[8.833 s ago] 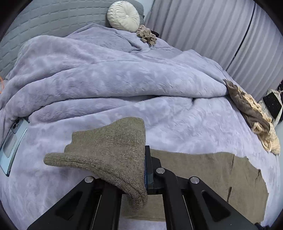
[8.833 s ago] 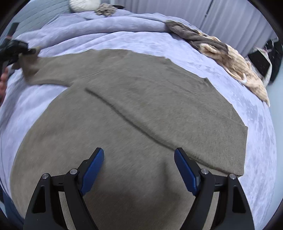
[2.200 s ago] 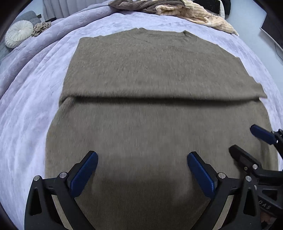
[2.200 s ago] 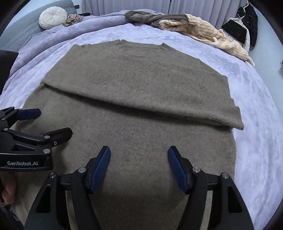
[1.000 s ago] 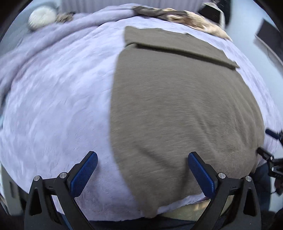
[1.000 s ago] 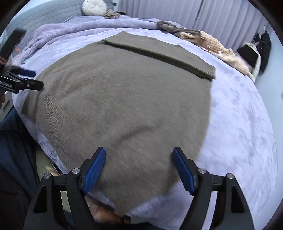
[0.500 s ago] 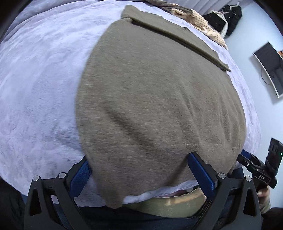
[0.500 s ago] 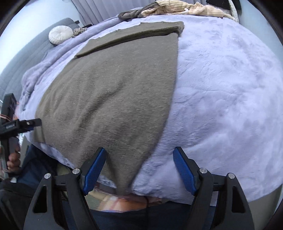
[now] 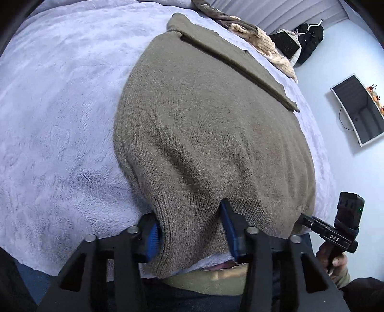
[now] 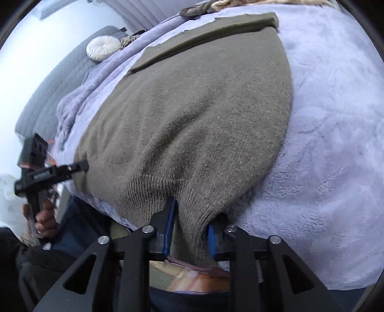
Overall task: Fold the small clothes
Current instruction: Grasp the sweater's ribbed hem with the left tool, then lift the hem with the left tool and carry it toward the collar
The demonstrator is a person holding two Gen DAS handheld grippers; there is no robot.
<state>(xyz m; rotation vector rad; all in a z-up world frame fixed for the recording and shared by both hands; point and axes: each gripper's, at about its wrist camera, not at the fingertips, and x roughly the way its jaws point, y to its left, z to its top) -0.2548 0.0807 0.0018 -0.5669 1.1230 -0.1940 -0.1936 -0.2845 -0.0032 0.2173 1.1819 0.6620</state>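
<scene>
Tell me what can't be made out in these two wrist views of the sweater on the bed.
- Left wrist view: the left gripper has its pads partly buried in the sweater hem.
- Right wrist view: the right gripper pads likewise sit under bunched hem knit.
- Both views: the blanket beneath the sweater is covered.
- The clothes pile is small and cut by the frame edge.

We see a bed w/ a fluffy lilac blanket [image 9: 60,115], a grey quilted headboard [image 10: 55,96] and a round cream cushion [image 10: 103,48] at the far end. Pleated grey curtains [image 9: 276,9] run behind. A curved monitor [image 9: 357,109] hangs on the pale blue wall [image 9: 336,168].
</scene>
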